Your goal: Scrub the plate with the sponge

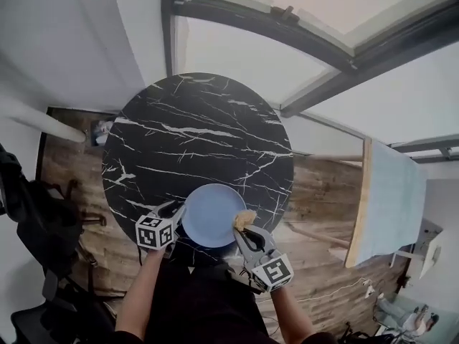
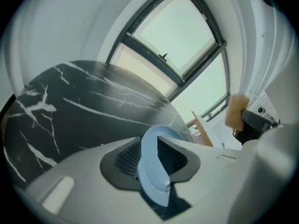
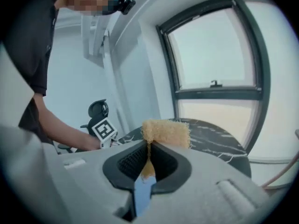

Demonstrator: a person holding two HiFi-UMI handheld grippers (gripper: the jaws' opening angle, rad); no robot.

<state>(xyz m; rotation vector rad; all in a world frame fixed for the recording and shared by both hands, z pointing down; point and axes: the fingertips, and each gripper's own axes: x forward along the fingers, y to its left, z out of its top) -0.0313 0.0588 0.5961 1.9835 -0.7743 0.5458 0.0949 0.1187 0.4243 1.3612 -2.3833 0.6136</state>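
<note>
The pale blue round plate sits near the front edge of the round black marble surface with white veins. Its left rim stands between the jaws of the left tool, which are spread wider than the thin rim, so nothing clamps it. The tan fibrous sponge is pinched tight in the right tool, over the plate's right rim; whether it touches I cannot tell. No foam or dirt shows, so I judge the scrubbing paused or finished. If strokes remain, the plate needs a firm hold first.
</note>
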